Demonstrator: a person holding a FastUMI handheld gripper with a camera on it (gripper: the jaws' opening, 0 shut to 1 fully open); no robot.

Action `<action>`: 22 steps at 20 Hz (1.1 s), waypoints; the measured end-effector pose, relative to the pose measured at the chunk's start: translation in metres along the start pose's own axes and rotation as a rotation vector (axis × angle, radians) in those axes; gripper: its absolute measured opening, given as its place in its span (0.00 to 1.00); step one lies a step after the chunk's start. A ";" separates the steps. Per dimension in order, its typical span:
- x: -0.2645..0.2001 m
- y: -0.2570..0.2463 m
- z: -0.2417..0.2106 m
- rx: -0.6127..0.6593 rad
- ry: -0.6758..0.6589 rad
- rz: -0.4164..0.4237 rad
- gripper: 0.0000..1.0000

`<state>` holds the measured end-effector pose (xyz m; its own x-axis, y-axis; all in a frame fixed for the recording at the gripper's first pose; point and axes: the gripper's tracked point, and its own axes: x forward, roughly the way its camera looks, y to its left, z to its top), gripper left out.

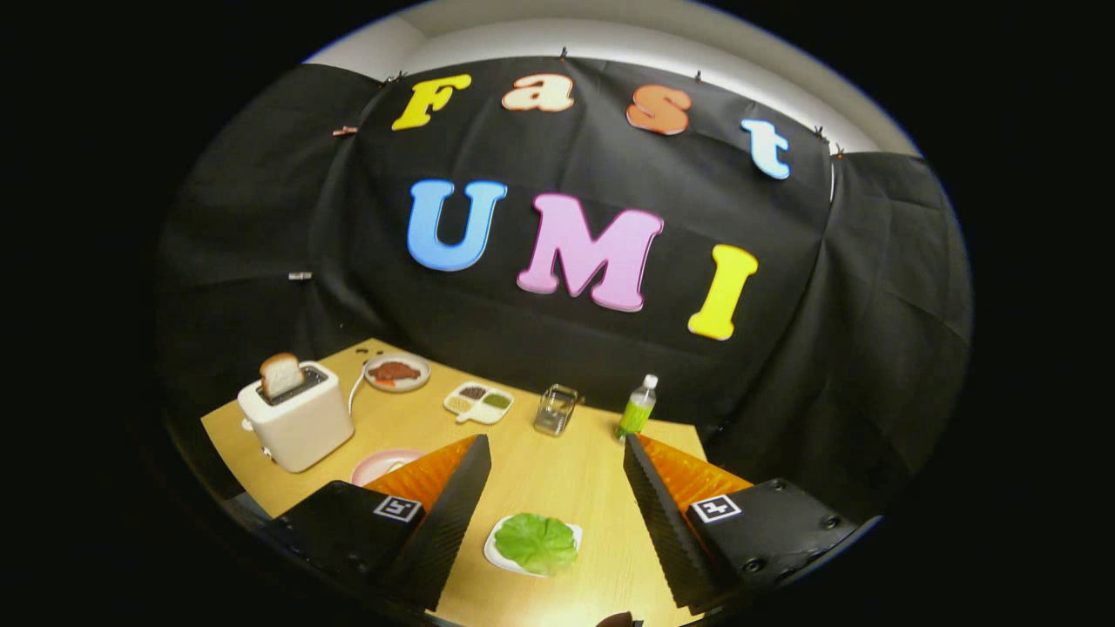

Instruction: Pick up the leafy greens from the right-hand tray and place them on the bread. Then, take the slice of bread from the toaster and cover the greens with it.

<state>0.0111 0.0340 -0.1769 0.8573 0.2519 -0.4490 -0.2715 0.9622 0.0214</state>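
A: Item one, gripper (557,488)?
B: Fingers spread, empty. Leafy greens (537,542) between them, on their white tray (498,550).
A: Toaster (296,418)?
B: Bread slice (281,374) still inside (we judge nothing done yet).

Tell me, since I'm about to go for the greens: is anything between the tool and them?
Nothing visible is. The tool is open, and the leafy greens lie on their white tray between its fingers on bare wooden table. The toaster stands off to the side.
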 end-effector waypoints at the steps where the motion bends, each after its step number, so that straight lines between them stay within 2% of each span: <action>1: 0.011 0.000 -0.022 0.010 0.055 0.017 0.96; 6: 0.056 0.008 -0.134 0.045 0.321 0.101 0.95; 11: 0.097 0.019 -0.212 0.089 0.530 0.171 0.91; 16: 0.123 0.029 -0.251 0.073 0.651 0.207 0.86; 22: 0.137 0.034 -0.275 0.062 0.737 0.224 0.82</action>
<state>-0.0012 0.0721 -0.4833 0.2660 0.3284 -0.9063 -0.3608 0.9057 0.2224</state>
